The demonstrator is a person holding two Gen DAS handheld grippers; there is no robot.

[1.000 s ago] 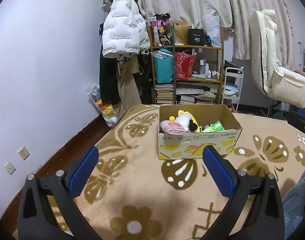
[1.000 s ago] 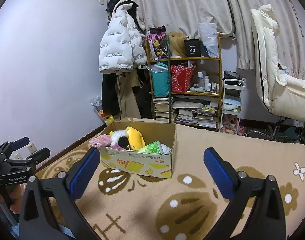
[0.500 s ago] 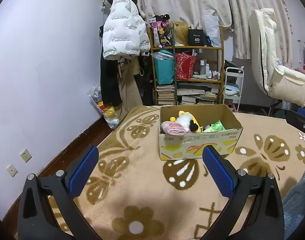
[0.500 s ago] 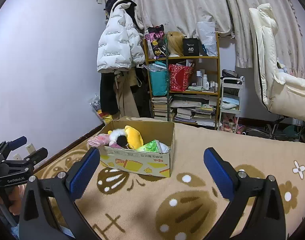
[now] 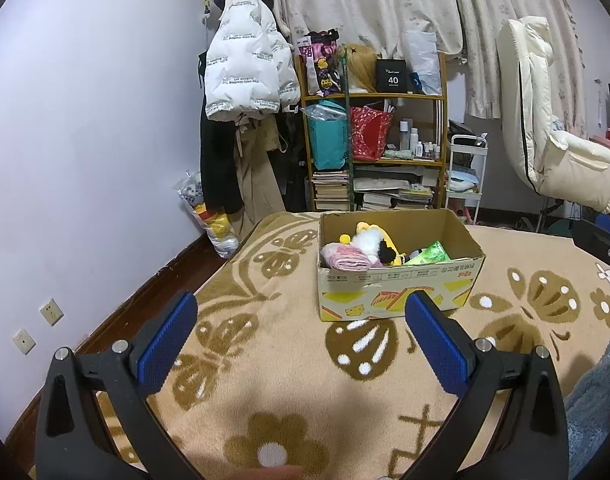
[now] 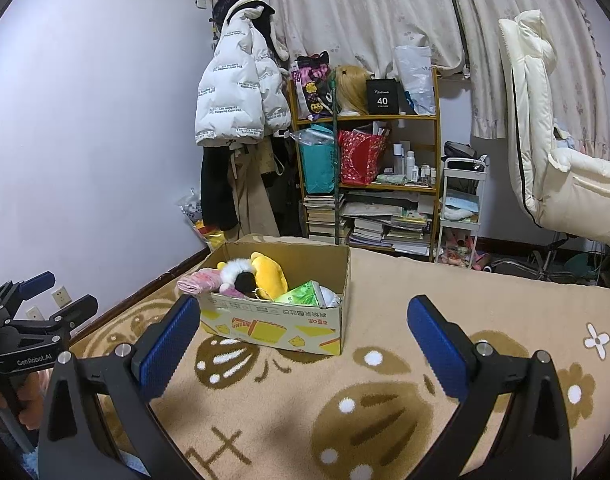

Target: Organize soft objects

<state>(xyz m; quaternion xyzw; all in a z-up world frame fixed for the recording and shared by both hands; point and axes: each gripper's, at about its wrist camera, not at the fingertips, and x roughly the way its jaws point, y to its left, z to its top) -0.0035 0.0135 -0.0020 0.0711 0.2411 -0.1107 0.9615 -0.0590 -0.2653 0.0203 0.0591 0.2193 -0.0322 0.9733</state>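
Box ahead, beyond spread fingers

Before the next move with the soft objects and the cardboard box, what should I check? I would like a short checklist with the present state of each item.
1. Left gripper open and empty: ok, blue pads wide apart, nothing between them.
2. Right gripper open and empty: ok, same state.
3. Cardboard box upright on the carpet with its top open: ok.
4. Soft objects inside the box: ok; pink cloth, yellow plush and green packet lie within its walls.
5. Soft objects left outside on the carpet: cannot tell; none shows in either view, but the near floor is hidden by the grippers.
6. Room left in the box: ok, the right part looks less filled.
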